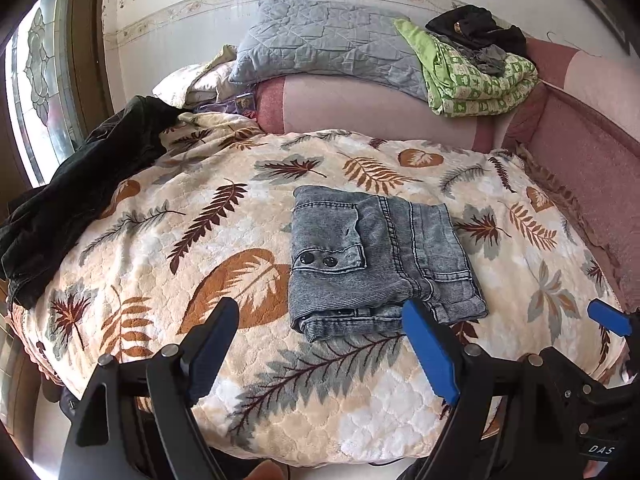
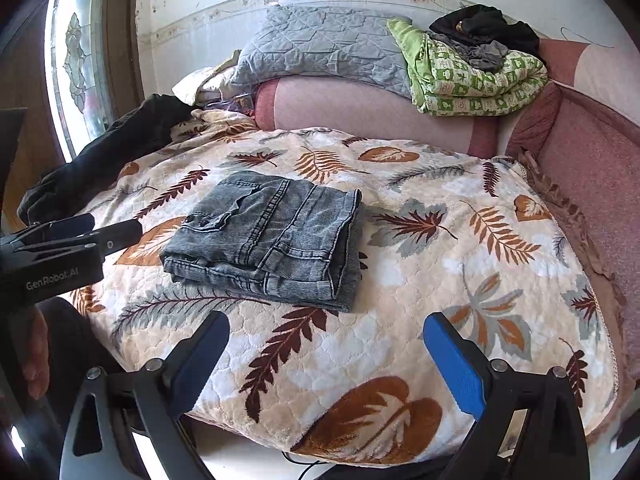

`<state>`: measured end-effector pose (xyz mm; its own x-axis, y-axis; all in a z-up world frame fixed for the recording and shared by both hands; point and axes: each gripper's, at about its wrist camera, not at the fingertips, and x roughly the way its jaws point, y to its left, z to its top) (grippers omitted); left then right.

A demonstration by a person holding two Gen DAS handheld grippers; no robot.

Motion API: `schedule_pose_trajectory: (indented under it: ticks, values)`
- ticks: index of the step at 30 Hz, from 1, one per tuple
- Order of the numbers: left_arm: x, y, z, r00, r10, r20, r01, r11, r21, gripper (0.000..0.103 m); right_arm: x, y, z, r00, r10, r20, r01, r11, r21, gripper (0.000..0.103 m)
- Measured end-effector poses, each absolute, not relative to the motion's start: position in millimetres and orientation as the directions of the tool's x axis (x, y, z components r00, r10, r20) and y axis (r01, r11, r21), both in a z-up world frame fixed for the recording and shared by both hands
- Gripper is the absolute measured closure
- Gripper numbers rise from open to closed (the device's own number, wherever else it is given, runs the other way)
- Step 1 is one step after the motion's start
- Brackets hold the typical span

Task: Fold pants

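Observation:
Grey washed-denim pants (image 1: 380, 256) (image 2: 272, 232) lie folded into a compact rectangle on a leaf-patterned blanket (image 1: 200, 240) (image 2: 440, 248). My left gripper (image 1: 320, 320) hovers just in front of the pants' near edge, open, with nothing between its blue pads. It also shows at the left of the right wrist view, where the left gripper (image 2: 114, 225) stays apart from the pants' left side. My right gripper (image 2: 326, 322) stands open over bare blanket, in front and to the right of the pants. One of its blue fingers (image 1: 608, 316) reaches into the left wrist view.
A black garment (image 1: 80, 184) (image 2: 100, 160) is heaped at the blanket's left edge. Behind, on the pink sofa back (image 1: 360, 108), rest a grey quilted pillow (image 1: 320, 48), a green patterned quilt (image 1: 480, 76) and dark clothes (image 1: 476, 28). A window (image 1: 40, 80) is at left.

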<state>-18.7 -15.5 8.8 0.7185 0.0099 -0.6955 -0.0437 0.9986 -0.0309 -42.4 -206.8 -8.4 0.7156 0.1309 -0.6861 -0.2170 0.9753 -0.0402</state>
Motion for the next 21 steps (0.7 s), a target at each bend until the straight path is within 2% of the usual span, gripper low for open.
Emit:
schedule_pose_trajectory:
  ticks: [18, 21]
  values:
    - [-14.9, -23.1, 14.6, 0.722, -0.048, -0.691, 0.004, 0.998, -0.065, 0.019, -35.8, -204.1, -10.0, 0.708, 0.127, -0.695, -0.225, 0.973, -0.052, 0.004]
    - [-13.0, -25.8, 16.0, 0.731, -0.032, -0.681, 0.005, 0.999, -0.042, 0.013, -32.0, -203.9, -13.1, 0.702, 0.128, -0.701, -0.226, 0.973, -0.048, 0.004]
